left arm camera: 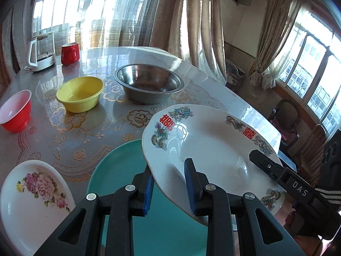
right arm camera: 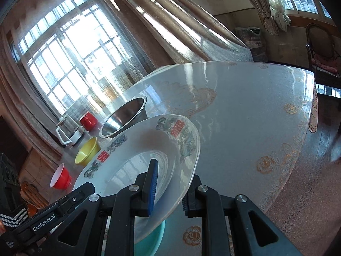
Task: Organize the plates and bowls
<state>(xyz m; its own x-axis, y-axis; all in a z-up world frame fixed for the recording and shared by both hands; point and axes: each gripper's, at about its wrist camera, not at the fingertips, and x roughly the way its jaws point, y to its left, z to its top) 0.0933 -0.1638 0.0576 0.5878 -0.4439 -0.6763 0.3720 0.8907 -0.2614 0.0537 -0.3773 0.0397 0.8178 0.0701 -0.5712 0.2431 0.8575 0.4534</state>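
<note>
A: Both tongs clamp the dragon plate [left arm camera: 213, 149]: left gripper [left arm camera: 169, 188] and right gripper [right arm camera: 168, 192] on opposite rims, above the teal plate [left arm camera: 119, 170].

B: Writing? "DAS", "GenRobot.AI" (on the tongs).

Steel bowl [left arm camera: 148, 83] and yellow bowl [left arm camera: 80, 93] block the far tabletop [right arm camera: 245, 111]
</note>
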